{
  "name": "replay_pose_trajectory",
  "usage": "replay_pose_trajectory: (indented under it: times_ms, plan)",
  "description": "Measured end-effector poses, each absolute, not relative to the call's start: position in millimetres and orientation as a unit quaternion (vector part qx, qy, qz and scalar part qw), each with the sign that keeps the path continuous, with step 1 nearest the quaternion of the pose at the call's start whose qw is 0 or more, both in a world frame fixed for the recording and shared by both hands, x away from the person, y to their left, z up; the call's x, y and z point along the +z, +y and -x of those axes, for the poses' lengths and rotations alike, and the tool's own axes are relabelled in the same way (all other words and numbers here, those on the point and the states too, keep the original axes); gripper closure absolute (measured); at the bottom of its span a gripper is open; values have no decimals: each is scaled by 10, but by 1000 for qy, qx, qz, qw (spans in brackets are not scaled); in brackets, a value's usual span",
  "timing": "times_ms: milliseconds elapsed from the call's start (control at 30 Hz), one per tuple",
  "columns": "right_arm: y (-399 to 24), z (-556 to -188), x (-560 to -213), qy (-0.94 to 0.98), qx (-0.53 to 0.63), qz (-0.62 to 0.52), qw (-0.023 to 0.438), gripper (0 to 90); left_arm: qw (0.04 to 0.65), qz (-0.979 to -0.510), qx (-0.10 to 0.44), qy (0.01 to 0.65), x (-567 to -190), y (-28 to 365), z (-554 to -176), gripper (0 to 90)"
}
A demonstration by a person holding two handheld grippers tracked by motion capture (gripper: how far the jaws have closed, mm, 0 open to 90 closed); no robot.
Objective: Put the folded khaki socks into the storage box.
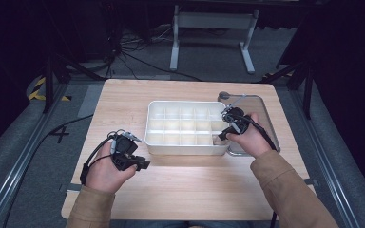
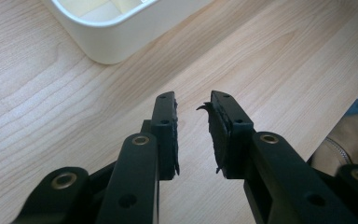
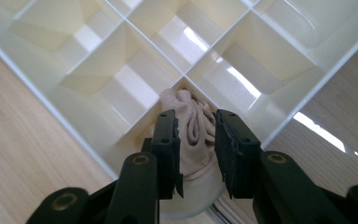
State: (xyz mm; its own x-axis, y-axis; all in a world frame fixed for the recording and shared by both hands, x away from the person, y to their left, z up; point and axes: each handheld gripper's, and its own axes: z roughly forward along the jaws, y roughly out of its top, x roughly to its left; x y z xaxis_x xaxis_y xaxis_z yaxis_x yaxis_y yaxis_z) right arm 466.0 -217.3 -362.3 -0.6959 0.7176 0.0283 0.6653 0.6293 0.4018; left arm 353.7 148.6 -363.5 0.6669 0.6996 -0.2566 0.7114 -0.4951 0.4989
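Left tongs (image 2: 193,135): I hold them apart and empty, at 8 o'clock of the organiser tray (image 1: 155,140).
Beige sock (image 3: 193,123): bunched in the tray's 4 o'clock corner cell.
Right tongs (image 3: 196,154): apart, straddling the sock, pads clear.
Progress: I judge it placed; withdrawal remains.

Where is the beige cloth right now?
In the right gripper view, the cloth sits in the divided tray's near corner compartment, between the right gripper's open jaws.
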Motion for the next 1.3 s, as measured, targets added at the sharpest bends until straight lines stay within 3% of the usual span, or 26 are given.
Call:
replay_pose_trajectory:
  times_ms: [533,1300]
  plan:
    - [-2304,-4364,-3292,903,246,-347,58,652,292,-868,-13,402,-3612,1478,-3523,719]
    - [-2136,-3763,-3273,928,269,-257,18,553,289,-873,-23,392,-3587,1438,-3491,702]
